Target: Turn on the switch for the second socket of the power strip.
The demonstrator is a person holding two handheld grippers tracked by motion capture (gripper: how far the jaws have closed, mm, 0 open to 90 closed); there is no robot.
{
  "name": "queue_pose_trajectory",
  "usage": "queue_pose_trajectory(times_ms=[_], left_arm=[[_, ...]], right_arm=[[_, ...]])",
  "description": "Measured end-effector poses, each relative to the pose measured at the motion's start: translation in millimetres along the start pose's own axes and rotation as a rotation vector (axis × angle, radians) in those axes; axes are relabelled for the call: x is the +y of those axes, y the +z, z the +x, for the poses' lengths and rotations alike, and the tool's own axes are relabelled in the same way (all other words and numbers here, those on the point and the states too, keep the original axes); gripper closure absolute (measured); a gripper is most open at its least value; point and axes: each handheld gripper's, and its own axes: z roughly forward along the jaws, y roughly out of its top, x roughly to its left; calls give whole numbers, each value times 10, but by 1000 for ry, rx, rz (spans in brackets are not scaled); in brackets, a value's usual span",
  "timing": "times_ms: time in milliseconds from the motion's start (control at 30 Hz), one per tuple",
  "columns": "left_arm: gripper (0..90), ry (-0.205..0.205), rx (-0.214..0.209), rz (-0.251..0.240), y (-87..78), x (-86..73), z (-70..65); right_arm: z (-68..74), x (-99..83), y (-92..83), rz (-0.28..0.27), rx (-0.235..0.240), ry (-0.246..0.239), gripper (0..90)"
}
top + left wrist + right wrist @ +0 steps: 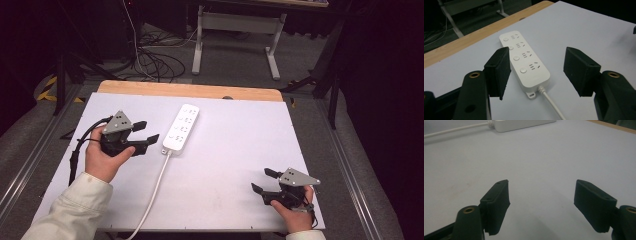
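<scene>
A white power strip (181, 127) with several sockets lies on the white table top (235, 145), and its cable (155, 192) runs off the near edge. My left gripper (146, 131) hovers just left of the strip's cable end with its jaws open. In the left gripper view the power strip (524, 60) lies ahead between the open jaws of my left gripper (537, 51), and neither pad touches it. My right gripper (261, 180) rests near the table's front right corner, open and holding nothing. In the right gripper view, bare table lies between the jaws of the right gripper (541, 182), with the strip (521, 123) far off.
A wooden strip (190, 90) borders the table's far edge. Beyond it, on the dark floor, are a bundle of cables (155, 62) and the white legs of another table (272, 57). Metal rails (30, 160) run along both sides of the table.
</scene>
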Motion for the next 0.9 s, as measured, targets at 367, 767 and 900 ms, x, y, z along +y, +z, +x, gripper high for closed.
queue_pose_trajectory(times_ms=[367, 767, 900], left_arm=[[459, 20, 12, 8, 179, 98, -22], [885, -75, -69, -42, 547, 21, 100], [896, -92, -63, -52, 661, 2, 102]], right_arm=[[1, -3, 1, 0, 7, -1, 291], [-4, -3, -8, -11, 6, -2, 291], [-10, -5, -13, -13, 5, 0, 291]])
